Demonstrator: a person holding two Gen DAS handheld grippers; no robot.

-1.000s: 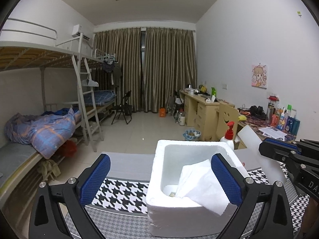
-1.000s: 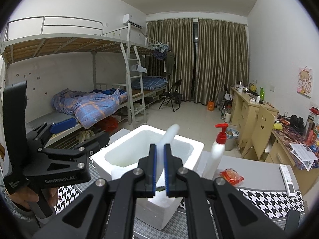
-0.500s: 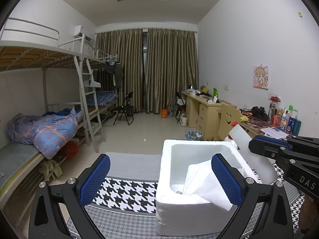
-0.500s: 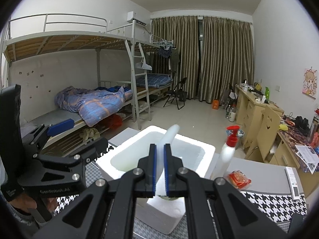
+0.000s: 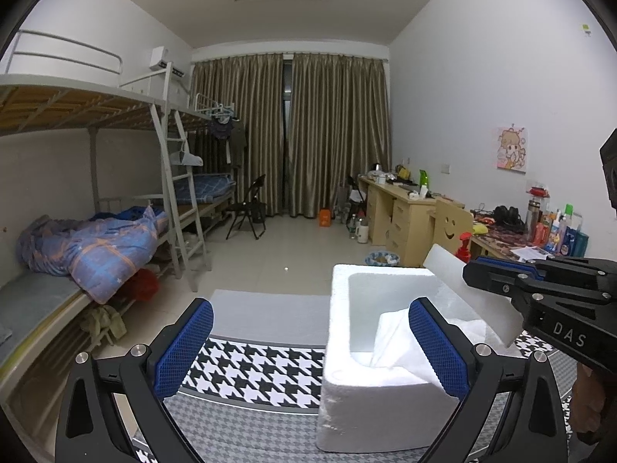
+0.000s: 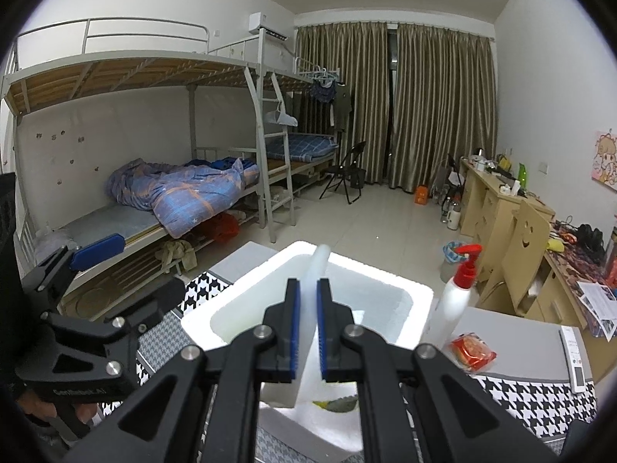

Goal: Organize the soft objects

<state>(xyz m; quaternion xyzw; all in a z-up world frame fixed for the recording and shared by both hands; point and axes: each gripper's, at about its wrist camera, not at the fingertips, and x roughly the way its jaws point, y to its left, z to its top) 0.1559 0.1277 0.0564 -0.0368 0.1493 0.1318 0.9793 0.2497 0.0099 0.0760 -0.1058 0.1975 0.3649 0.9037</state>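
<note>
White foam sheet (image 6: 313,293) stands between the right gripper's (image 6: 307,322) just-loosening jaws above the foam box (image 6: 418,297), ready to drop in; left gripper (image 5: 310,347) gapes empty.

A foam box (image 5: 370,413) sits on the table (image 5: 250,424), pump bottle (image 6: 455,301) at its right.

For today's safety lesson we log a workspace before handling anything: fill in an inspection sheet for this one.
Surface: houndstooth cloth over the table.
Job's things: white foam box holding a white tissue; white foam sheet above it.
Clutter: pump bottle, red packet.
Grippers: left tool open, empty; right tool has just been opening, sheet between the pads.
Cables: nothing seen.
Surroundings: bunk bed, desk, curtains.
</note>
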